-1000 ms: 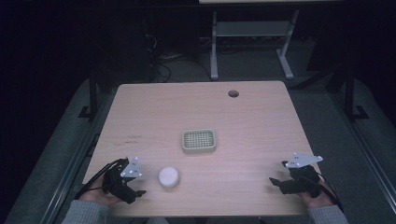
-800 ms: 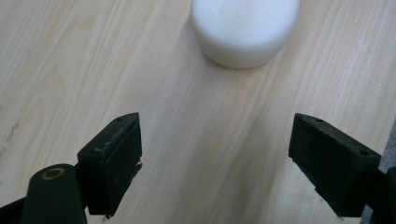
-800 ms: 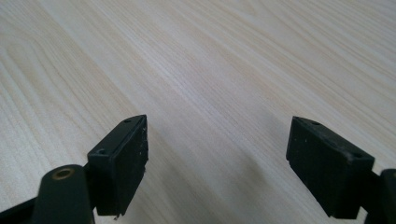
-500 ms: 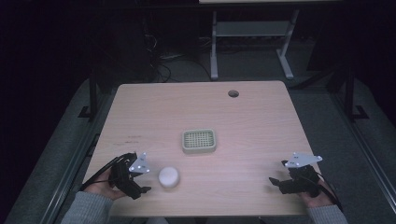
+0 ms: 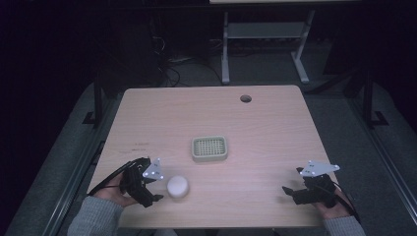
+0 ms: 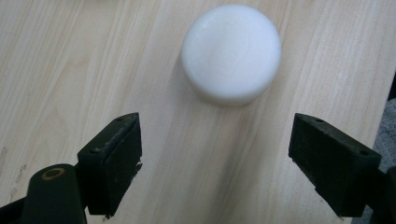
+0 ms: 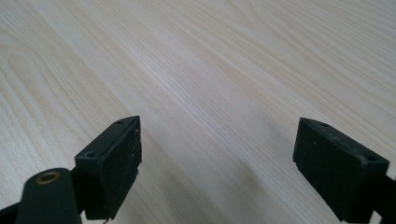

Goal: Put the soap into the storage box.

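Observation:
A white round puck-like object lies on the wooden table near its front left. My left gripper is just left of it, open, its jaws pointing at it. In the left gripper view the white round object sits ahead of the open left gripper, beyond the jaw tips and not between them. A pale green perforated tray rests at the table's middle. My right gripper is at the front right, open over bare wood; the right gripper has nothing between its jaws.
A round cable hole is in the table near its far edge. A metal stand rises on the dark floor beyond the table. In the left gripper view the table's front edge lies close on the right.
My left gripper has moved right toward the white round object and turned to face it. The right gripper has stayed where it was.

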Demonstrator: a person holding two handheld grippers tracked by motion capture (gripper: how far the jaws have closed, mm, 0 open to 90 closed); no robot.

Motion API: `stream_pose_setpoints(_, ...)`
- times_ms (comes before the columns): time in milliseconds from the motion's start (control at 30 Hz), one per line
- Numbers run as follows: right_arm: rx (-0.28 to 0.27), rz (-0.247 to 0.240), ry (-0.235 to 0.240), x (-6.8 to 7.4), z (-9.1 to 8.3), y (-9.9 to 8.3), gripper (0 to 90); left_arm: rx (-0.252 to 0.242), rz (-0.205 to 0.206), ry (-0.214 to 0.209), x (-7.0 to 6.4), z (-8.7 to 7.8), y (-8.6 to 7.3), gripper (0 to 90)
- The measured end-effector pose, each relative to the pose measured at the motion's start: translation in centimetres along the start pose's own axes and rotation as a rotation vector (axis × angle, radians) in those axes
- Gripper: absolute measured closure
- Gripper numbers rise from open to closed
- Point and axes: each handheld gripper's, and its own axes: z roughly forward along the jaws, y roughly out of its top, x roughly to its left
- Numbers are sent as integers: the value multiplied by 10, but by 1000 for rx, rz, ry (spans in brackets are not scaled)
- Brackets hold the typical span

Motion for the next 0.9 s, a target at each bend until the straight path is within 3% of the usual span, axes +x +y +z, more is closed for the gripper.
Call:
stream_pose_setpoints(400,-46,-6,-1,6,-2,2,138,32,33,-26,0,1,15,171)
stream_pose_setpoints(700,-39,-10,13,8,1,4,139,60,70,-33,-2,6,29,171)
stream_pose_setpoints(900,-18,-30,-6,10,1,5,139,71,82,-46,-1,10,36,171)
